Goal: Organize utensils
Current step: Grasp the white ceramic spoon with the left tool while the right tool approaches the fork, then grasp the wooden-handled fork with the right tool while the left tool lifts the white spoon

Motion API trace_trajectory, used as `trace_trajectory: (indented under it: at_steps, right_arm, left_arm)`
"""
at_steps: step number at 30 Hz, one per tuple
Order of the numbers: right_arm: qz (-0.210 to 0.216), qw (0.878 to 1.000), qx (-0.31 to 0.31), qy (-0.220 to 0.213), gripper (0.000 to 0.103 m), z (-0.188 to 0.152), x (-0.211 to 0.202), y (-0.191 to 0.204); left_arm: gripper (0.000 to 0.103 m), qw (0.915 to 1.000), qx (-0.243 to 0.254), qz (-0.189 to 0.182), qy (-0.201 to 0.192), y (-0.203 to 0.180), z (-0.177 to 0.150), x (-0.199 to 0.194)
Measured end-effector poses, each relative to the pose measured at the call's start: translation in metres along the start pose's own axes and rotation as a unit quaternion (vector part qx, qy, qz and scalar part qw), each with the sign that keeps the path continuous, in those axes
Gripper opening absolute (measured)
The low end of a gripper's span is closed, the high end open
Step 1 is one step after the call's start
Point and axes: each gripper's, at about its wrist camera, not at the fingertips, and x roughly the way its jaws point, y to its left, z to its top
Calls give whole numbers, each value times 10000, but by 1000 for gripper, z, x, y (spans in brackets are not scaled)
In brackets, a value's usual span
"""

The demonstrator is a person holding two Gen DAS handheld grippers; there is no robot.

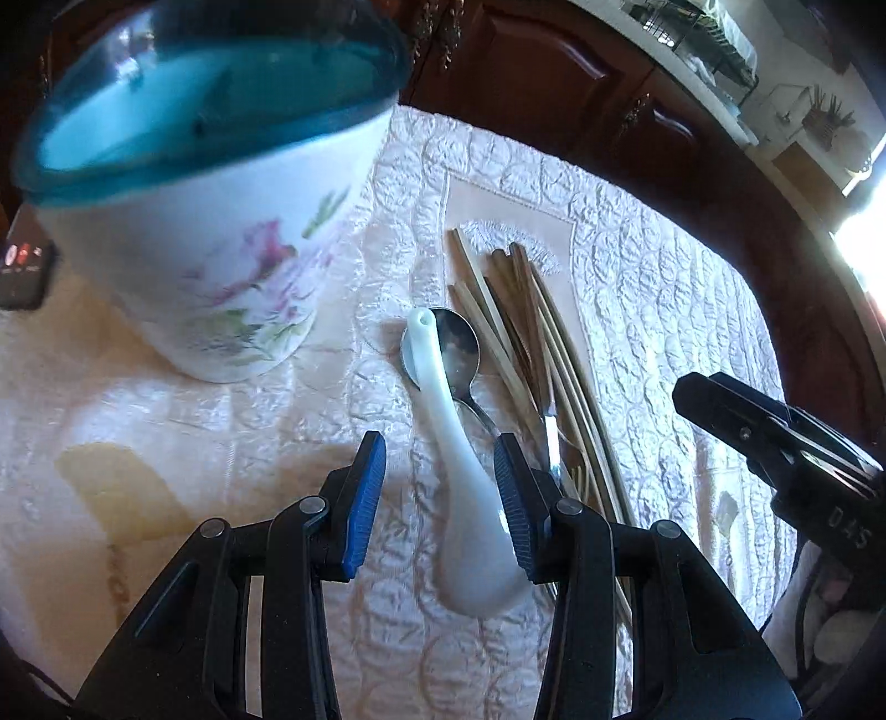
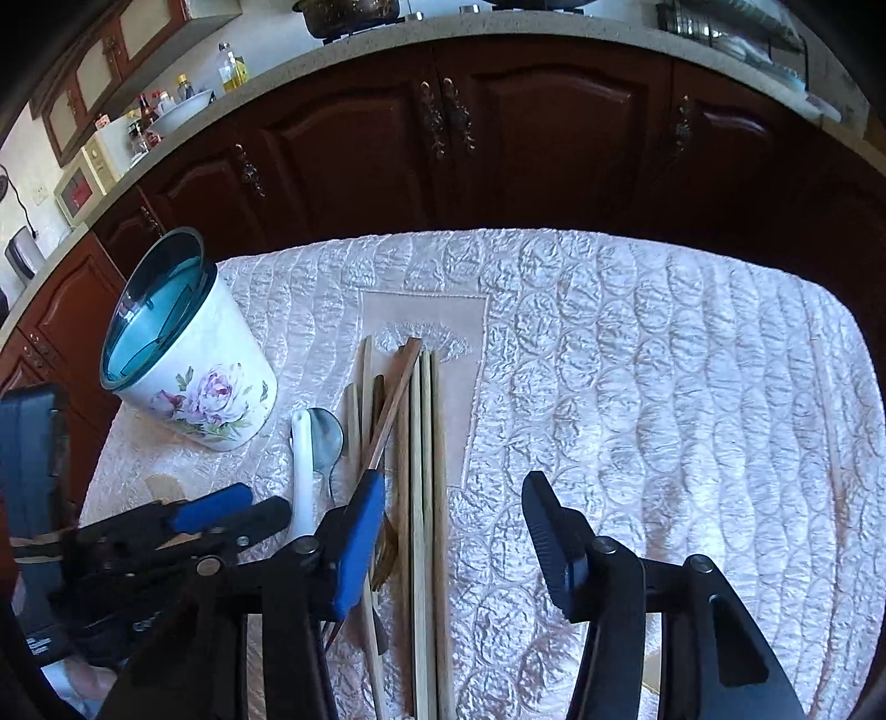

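Straddling white spoon (image 1: 459, 471), left claw (image 1: 440, 501) spread; right claw (image 2: 454, 545) spread; floral holder (image 2: 191, 360) contents unclear.

home kitchen | dark wood cabinets (image 2: 554, 138) | countertop (image 2: 387, 33) (oil bottle (image 2: 230, 66), microwave (image 2: 83, 183)) | quilted tablecloth (image 2: 637, 360)

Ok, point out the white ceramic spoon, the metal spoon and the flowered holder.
white ceramic spoon (image 1: 443, 410): left wrist view, on its handle.
metal spoon (image 1: 462, 340): left wrist view, on its bowl.
flowered holder (image 2: 216, 387): right wrist view, on its painted side.
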Motion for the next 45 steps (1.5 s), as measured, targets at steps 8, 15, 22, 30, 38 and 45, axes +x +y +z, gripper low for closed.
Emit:
trace_trajectory:
  at_steps: [8,15,22,30,38,45]
  right_arm:
    - [116,9999,8,105,42,1,12,-2]
    - [227,9996,-57,151,42,6,17,6]
    - [459,9982,-160,362,41,14,40,16]
    - [470,9968,-72,649,41,43,86,20]
    - [596,9936,314,909,41,70,129,12]
    - [722,9928,306,901,15,87,141,10]
  left_arm:
    - [18,9999,88,-38,90,-2,8,21]
    - [11,9993,237,-201,219,6,2,18]
    - [11,9986,383,-76,366,29,-20,-8]
    - [11,9985,428,120,331,45,-25,-24]
    - [24,9973,634,284,247,33,-9,-10]
    - [18,9970,636,370,247,32,-2,2]
